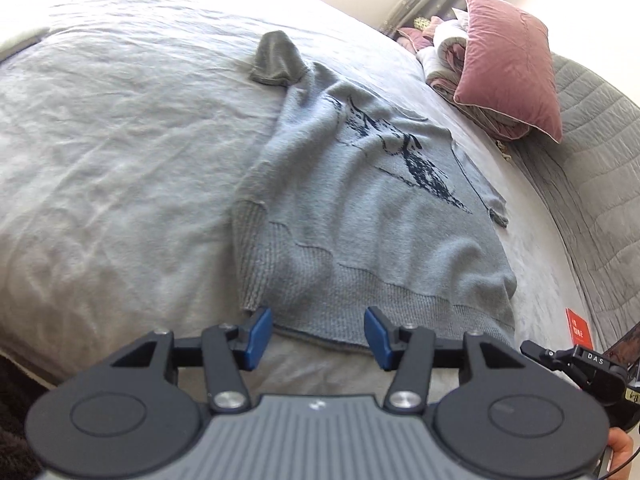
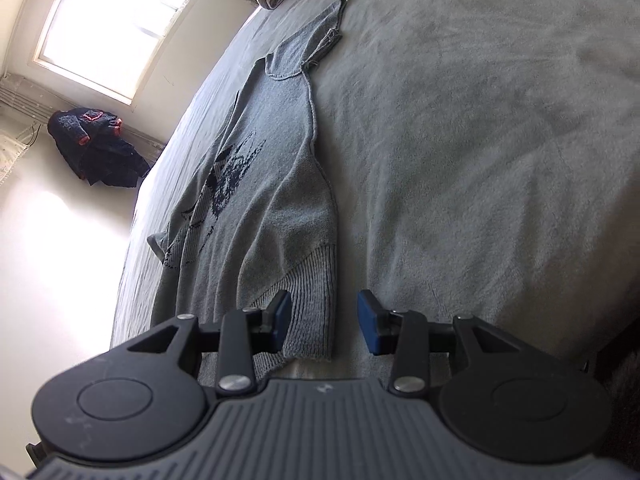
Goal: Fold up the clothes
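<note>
On the grey bed (image 1: 120, 160) the sweater (image 1: 360, 208) lies at twelve o'clock; my left gripper (image 1: 318, 332) and right gripper (image 2: 324, 322) gape empty.

black hand-held gripper (image 1: 318, 334) frames, blue pads, ribbed grey housing, silver screws

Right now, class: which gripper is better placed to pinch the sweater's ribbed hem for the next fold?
Probably the left gripper: its open jaws straddle the sweater hem squarely. The right gripper sits at the hem's corner, half over bare bedspread.
</note>
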Motion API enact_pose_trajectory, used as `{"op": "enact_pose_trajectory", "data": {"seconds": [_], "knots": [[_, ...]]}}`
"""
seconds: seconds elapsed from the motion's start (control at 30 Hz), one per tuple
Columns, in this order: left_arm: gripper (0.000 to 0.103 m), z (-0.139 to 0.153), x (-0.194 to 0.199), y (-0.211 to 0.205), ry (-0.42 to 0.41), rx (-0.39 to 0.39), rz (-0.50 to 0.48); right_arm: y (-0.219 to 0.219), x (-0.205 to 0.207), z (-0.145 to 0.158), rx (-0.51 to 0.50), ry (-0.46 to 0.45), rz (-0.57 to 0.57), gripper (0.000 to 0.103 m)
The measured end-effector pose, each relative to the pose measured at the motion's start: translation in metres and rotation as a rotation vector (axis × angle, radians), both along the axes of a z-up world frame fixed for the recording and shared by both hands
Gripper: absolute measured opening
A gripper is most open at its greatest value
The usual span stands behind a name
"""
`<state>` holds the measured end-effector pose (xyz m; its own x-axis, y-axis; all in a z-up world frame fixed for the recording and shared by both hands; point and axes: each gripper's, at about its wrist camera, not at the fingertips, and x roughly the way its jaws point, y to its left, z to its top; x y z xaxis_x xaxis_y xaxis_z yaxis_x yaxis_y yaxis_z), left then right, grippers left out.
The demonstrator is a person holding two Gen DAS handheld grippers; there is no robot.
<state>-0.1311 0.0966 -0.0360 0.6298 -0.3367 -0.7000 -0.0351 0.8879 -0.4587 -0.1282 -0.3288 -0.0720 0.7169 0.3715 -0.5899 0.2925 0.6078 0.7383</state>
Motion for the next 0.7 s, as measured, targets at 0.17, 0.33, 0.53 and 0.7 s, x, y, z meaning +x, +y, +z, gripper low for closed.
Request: {"op": "enact_pose_trajectory", "data": {"seconds": [0.17, 0.33, 0.53, 0.7], "knots": [[0.053, -0.006, -0.004, 0.017, -0.008, -0.007, 0.084, 0.004, -0.01, -0.004, 0.019, -0.02, -0.016, 0.041], [0.05, -0.013, -0.002, 0.019, -0.011, -0.015, 0.132, 0.005, -0.015, -0.01, 0.048, -0.029, -0.059, 0.038], [0.006, -0.02, 0.004, 0.011, -0.013, 0.005, 0.124, 0.012, -0.015, -0.016, 0.062, -0.05, -0.095, 0.033], [0.004, 0.007, -0.018, 0.015, -0.088, 0.018, 0.165, 0.031, -0.023, 0.008, -0.112, -0.093, -0.062, 0.005]]}}
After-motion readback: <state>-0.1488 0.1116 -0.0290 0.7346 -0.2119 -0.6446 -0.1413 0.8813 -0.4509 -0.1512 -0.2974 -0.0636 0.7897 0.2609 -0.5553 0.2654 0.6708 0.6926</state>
